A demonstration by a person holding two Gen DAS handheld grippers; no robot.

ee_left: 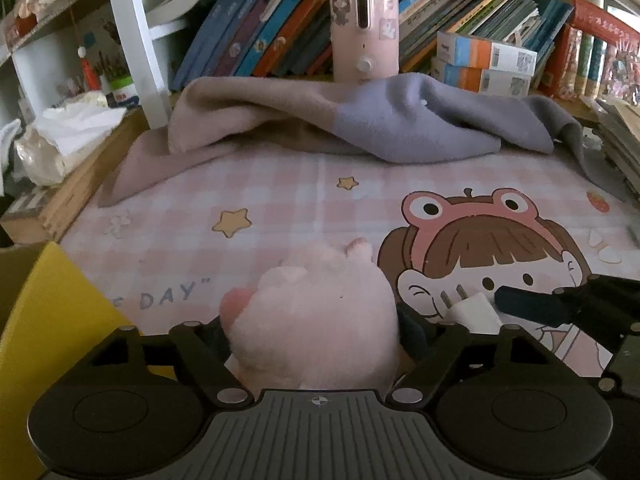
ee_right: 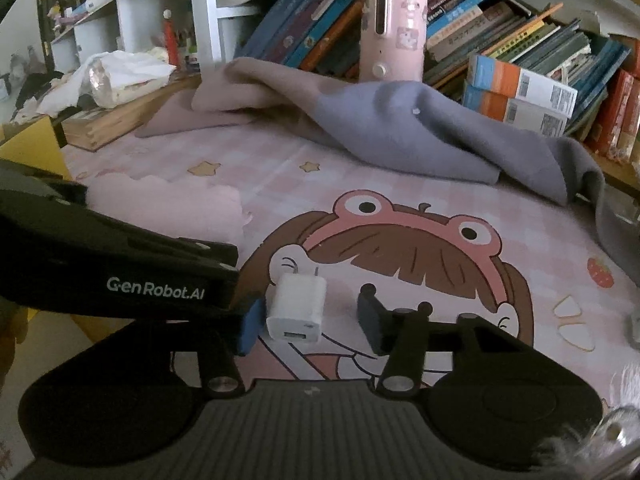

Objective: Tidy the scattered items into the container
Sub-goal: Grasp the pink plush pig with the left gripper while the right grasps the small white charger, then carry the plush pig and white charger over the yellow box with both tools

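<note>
A fluffy pink plush toy lies on the pink checked cartoon mat, and my left gripper is shut on it, its dark fingers pressed into both sides. The same plush shows behind the left gripper's body in the right wrist view. A white USB charger lies prongs-away between the fingers of my right gripper. The blue left pad touches it, while a gap remains on the right side. The yellow container stands at the mat's left edge.
A beige and grey blanket lies bunched across the back of the mat. Behind it stand a pink cylindrical appliance, rows of books and two orange-blue boxes. A tissue bag sits on a wooden ledge at the left.
</note>
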